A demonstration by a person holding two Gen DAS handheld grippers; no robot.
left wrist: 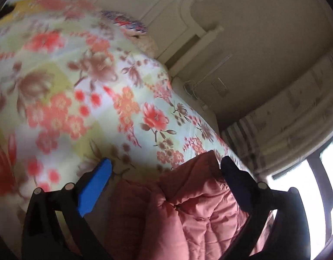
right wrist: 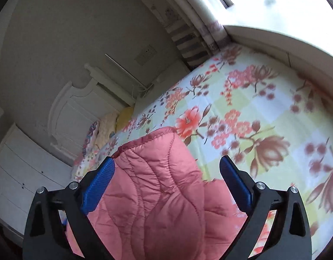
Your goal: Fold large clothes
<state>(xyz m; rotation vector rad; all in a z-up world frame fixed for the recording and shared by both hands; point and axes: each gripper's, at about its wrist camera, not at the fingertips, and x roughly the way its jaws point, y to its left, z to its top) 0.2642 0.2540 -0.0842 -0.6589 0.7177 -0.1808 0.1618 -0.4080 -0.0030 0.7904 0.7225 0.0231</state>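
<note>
Pink coat (right wrist: pixel 157 195) is bunched on the bed (right wrist: pixel 264 112), piped edge up. Both left tongs (left wrist: pixel 166 173) and right tongs (right wrist: pixel 166 169) are spread wide around it, nothing clamped. Bare sheet lies beyond; headboard (right wrist: pixel 79 108) is near.

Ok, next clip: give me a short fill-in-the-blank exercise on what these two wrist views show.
1. The quilted garment between the fingers of both grippers is ____ in colour.
2. The bed sheet under it carries a ____ print.
3. The jaws of the right gripper stand ____, with the fabric lying between them.
4. The pads on the fingers of the left gripper are ____.

Missing words: pink; floral; open; blue
</note>
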